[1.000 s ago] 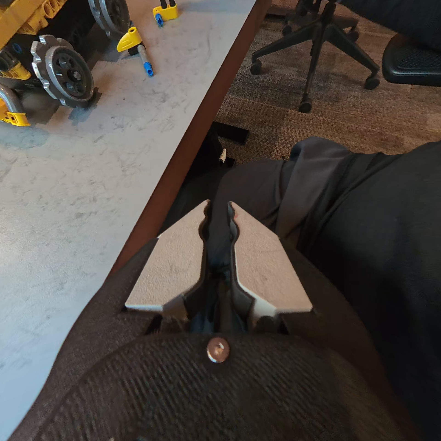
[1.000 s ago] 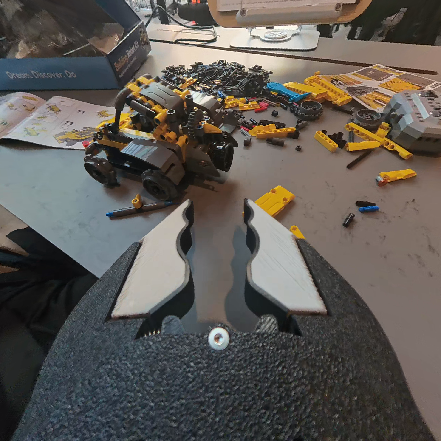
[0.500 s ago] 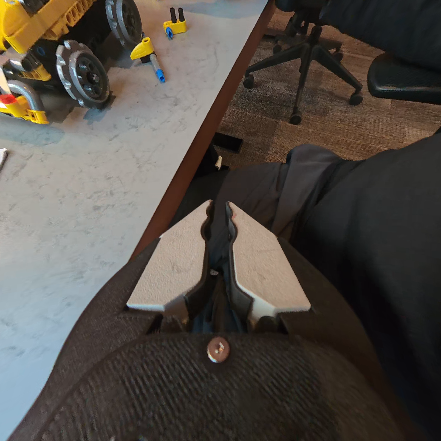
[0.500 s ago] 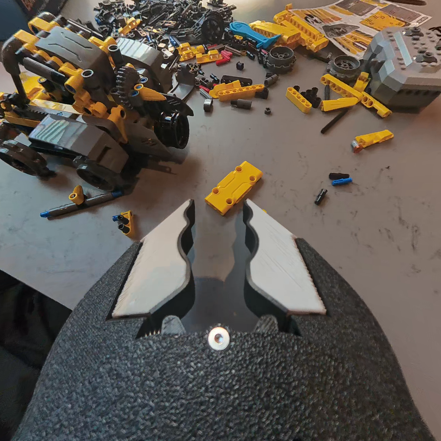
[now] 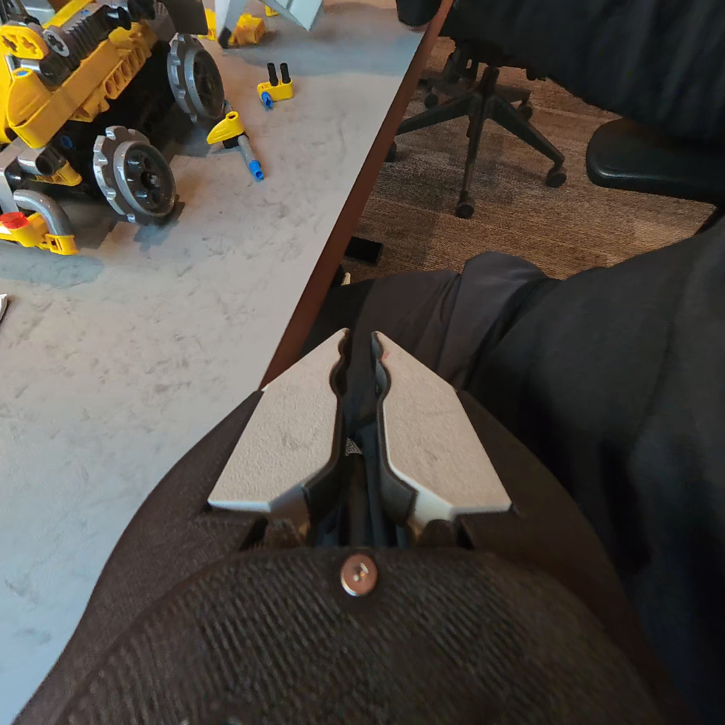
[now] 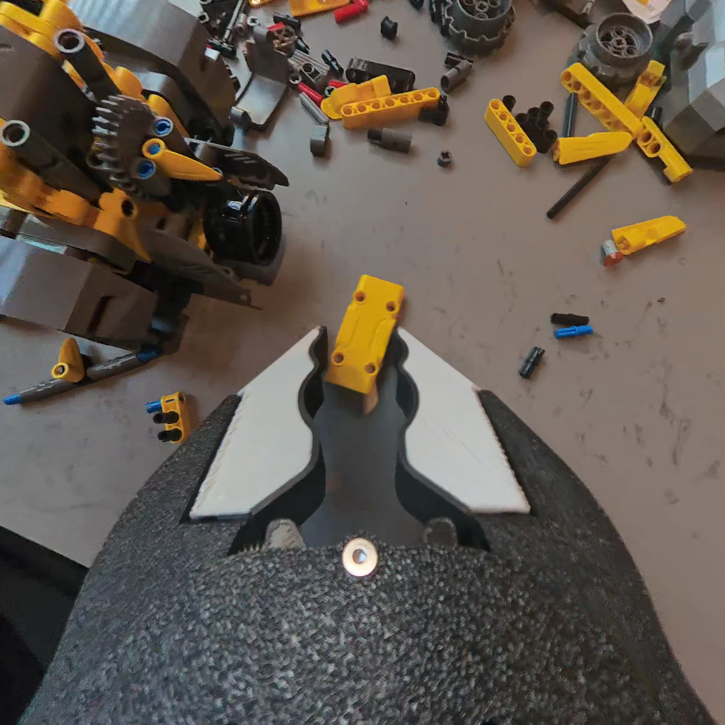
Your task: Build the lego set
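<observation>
My right gripper [image 6: 361,333] is open and low over the grey table [image 6: 470,392]. Its fingertips stand on either side of a flat yellow panel piece [image 6: 370,314] that lies on the table; I cannot tell whether they touch it. A partly built yellow and grey toy vehicle [image 6: 117,176] stands just left of it. My left gripper [image 5: 359,333] is shut to a narrow slit and empty, held off the table's brown edge [image 5: 353,204] above a person's dark-clothed lap [image 5: 588,372]. The vehicle [image 5: 78,98] also shows in the left wrist view, at the upper left.
Loose yellow beams [image 6: 388,104], black and blue pins [image 6: 572,331], grey wheels [image 6: 620,41] and a small yellow connector [image 6: 172,416] lie scattered on the table. A grey axle with a yellow piece [image 5: 235,137] lies by the vehicle. Office chairs [image 5: 482,117] stand on the carpet. Some 30 cm of space lies between my two pairs of fingers. Both grippers' tips are roughly 15 cm from the vehicle [image 5: 78,98].
My right gripper has moved forward and down, so the yellow panel now lies between its fingertips. My left gripper has shifted slightly; its jaws have not changed.
</observation>
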Action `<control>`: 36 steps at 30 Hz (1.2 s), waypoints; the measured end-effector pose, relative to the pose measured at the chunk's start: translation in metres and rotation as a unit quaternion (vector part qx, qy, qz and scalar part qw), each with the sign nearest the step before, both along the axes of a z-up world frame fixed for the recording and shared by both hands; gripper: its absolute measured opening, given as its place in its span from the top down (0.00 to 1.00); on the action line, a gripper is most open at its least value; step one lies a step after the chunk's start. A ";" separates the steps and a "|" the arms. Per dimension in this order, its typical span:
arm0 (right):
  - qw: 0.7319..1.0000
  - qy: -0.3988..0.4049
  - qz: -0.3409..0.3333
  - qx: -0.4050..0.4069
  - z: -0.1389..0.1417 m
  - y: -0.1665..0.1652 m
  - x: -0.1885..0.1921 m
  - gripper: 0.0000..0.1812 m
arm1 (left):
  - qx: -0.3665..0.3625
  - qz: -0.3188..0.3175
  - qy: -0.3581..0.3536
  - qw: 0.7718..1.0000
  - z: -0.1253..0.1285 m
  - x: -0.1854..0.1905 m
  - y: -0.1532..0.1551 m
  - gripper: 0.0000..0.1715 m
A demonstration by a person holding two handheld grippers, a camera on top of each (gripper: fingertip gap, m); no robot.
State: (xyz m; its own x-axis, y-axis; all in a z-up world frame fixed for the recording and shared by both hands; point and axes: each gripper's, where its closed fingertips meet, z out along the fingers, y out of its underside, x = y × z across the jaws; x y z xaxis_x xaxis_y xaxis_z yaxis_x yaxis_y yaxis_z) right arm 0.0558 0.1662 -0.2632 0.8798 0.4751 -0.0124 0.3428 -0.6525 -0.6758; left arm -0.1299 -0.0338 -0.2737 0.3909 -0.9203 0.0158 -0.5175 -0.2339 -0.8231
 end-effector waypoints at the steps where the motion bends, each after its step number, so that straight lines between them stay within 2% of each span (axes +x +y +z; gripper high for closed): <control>1: 1.000 0.002 0.018 -0.004 0.000 -0.004 -0.003 0.85 | 0.001 -0.001 0.000 1.000 0.000 0.001 0.001 0.97; 6: 0.990 -0.044 0.130 -0.019 0.001 -0.034 0.001 0.85 | -0.015 -0.012 -0.004 1.000 -0.003 0.006 0.000 0.96; 11: 0.952 -0.109 0.286 -0.007 0.003 -0.072 0.010 0.85 | -0.019 -0.024 0.001 1.000 -0.006 0.012 -0.004 0.96; 14: 0.940 -0.127 0.318 -0.012 0.003 -0.079 0.016 0.85 | -0.014 -0.026 0.006 1.000 -0.005 0.014 -0.005 0.96; 18: 0.939 -0.137 0.316 0.016 0.017 -0.075 0.014 0.82 | -0.008 -0.024 0.012 1.000 -0.005 0.015 -0.005 0.96; 21: 0.942 -0.063 0.327 0.037 0.032 -0.083 -0.022 0.82 | -0.006 -0.023 0.015 1.000 -0.006 0.016 -0.005 0.96; 26: 0.952 -0.048 0.302 0.025 0.015 -0.077 -0.054 0.79 | 0.000 -0.026 0.027 0.999 -0.009 0.022 -0.006 0.96; 27: 0.954 -0.044 0.295 0.017 0.010 -0.075 -0.056 0.80 | 0.003 -0.027 0.028 0.999 -0.009 0.023 -0.007 0.96; 30: 0.960 -0.008 0.281 -0.010 0.004 -0.077 -0.063 0.96 | 0.017 -0.028 0.030 0.999 -0.004 0.029 -0.004 0.96; 33: 0.969 0.015 0.246 -0.019 0.004 -0.077 -0.061 0.96 | 0.036 -0.007 0.030 0.999 0.009 0.035 0.011 0.91; 36: 0.965 0.143 0.217 -0.045 0.019 -0.090 -0.076 0.96 | 0.053 0.016 0.010 0.998 0.031 0.044 0.034 0.84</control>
State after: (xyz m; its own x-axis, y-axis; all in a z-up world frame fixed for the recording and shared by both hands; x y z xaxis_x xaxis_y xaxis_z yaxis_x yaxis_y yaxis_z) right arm -0.0201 0.0757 -0.2440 0.5532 0.7835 -0.2830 0.4043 -0.5495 -0.7311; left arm -0.0858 0.0004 -0.2426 0.4201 -0.9031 -0.0892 -0.5275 -0.1630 -0.8338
